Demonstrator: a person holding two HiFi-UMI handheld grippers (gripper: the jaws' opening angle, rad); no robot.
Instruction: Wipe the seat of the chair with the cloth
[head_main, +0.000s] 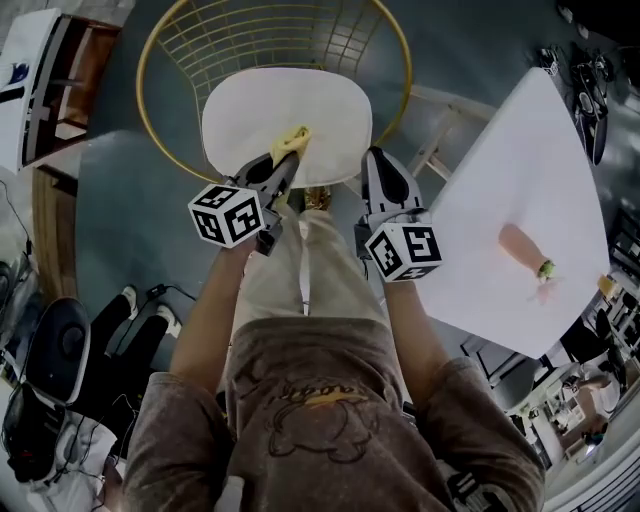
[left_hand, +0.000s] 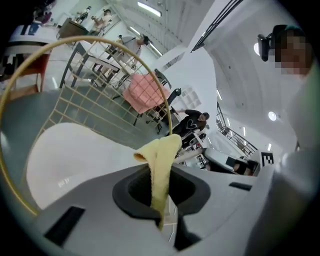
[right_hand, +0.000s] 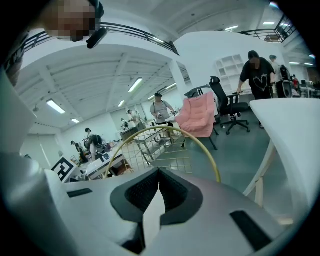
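Our left gripper (head_main: 288, 162) was clenched on the yellow cloth (head_main: 292, 140), which sat over the front middle of the white seat (head_main: 250, 110) of the chair. In the left gripper view the jaws of that gripper (left_hand: 160, 172) pinched a folded strip of the cloth (left_hand: 162, 150), whose free end stuck up past the tips with the seat (left_hand: 75, 150) just beyond. We could not tell whether the cloth pressed on the seat.

Our right gripper (head_main: 378, 162) hovered beside it, over the seat's front right edge. In its own view the gripper (right_hand: 159, 172) had its jaws closed tip to tip on nothing.

The gold wire back (head_main: 270, 40) curved round the far side of the seat. A white table (head_main: 520, 170) stood to the right, with a pinkish thing (head_main: 520, 245) lying on it.

As for writing, we could read none. Both marker cubes (head_main: 228, 213) bore only black-and-white square patterns (no letters among them), and the print on the brown shirt (head_main: 320, 400) was too faint to make out.
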